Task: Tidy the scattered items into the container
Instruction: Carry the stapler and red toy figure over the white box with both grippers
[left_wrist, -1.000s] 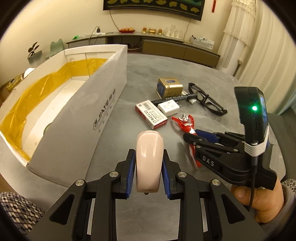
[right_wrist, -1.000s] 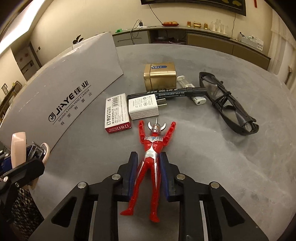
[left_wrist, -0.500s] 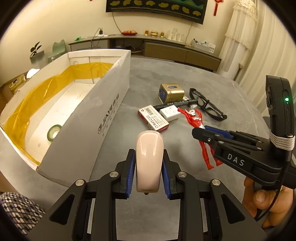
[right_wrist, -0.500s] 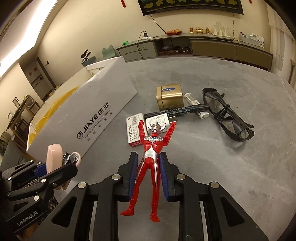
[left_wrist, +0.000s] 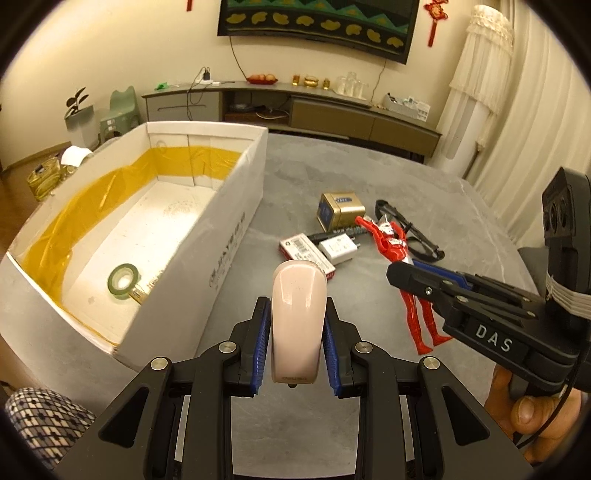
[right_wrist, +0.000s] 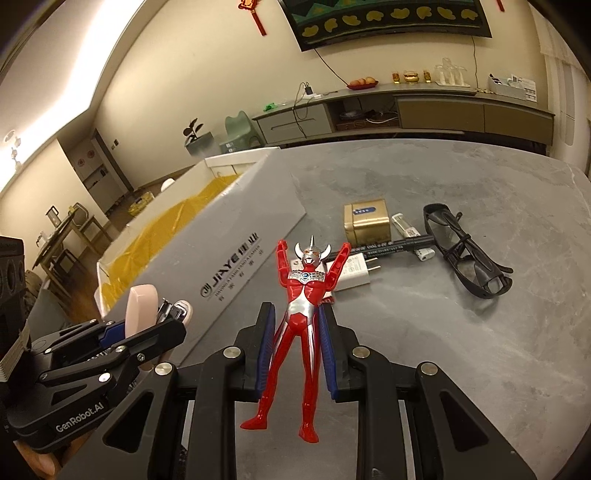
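**Both grippers up, each with a load**

Since a second ago the box (left_wrist: 207, 236) shows more floor and a tape roll (left_wrist: 123, 281). The figure (right_wrist: 303, 314) has left the table (right_wrist: 443, 350); its long axis points to 12 o'clock (arms raised), pinched by the right gripper (right_wrist: 297, 354). The left gripper (left_wrist: 295, 347) clamps a pink stapler (left_wrist: 298, 317), at 4 o'clock off the box.
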